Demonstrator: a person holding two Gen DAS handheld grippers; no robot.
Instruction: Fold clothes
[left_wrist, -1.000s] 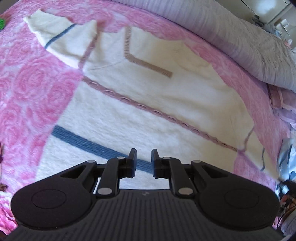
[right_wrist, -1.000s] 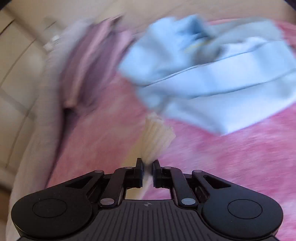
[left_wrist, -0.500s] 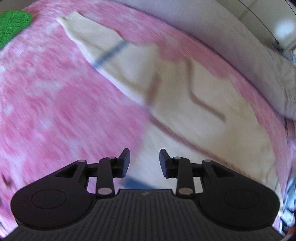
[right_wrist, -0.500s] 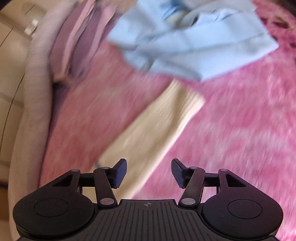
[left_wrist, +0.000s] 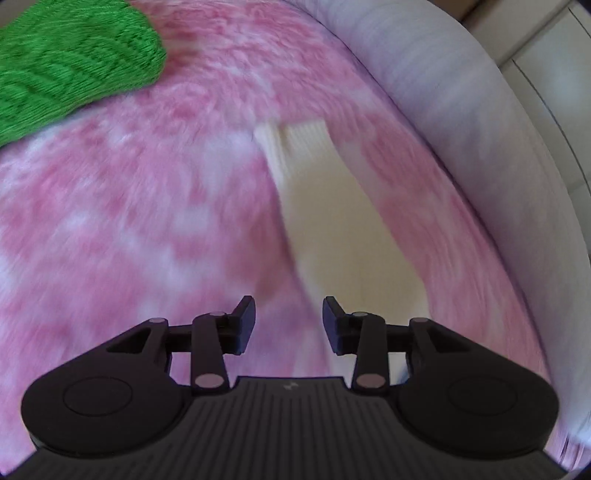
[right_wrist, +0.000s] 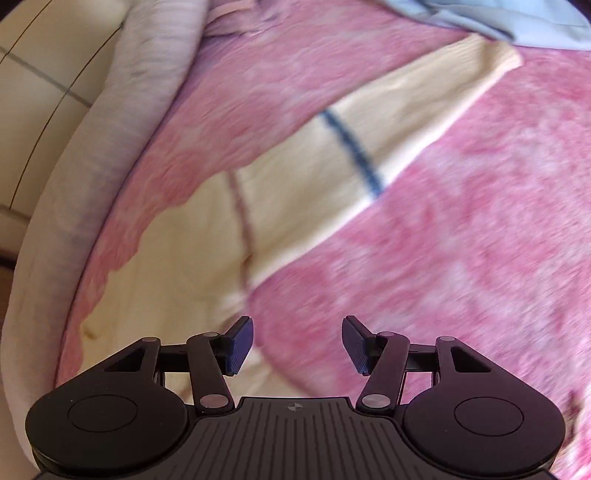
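Two black two-finger grippers are in view, the left gripper (left_wrist: 289, 319) and the right gripper (right_wrist: 297, 341), each with jaws apart and empty. Three garments lie on one pink blanket (right_wrist: 461, 240): one cream sweater (right_wrist: 295, 177), one green knit (left_wrist: 62, 62) and one pale blue garment (right_wrist: 517, 18). One grey quilt (left_wrist: 461, 129) edges the blanket.
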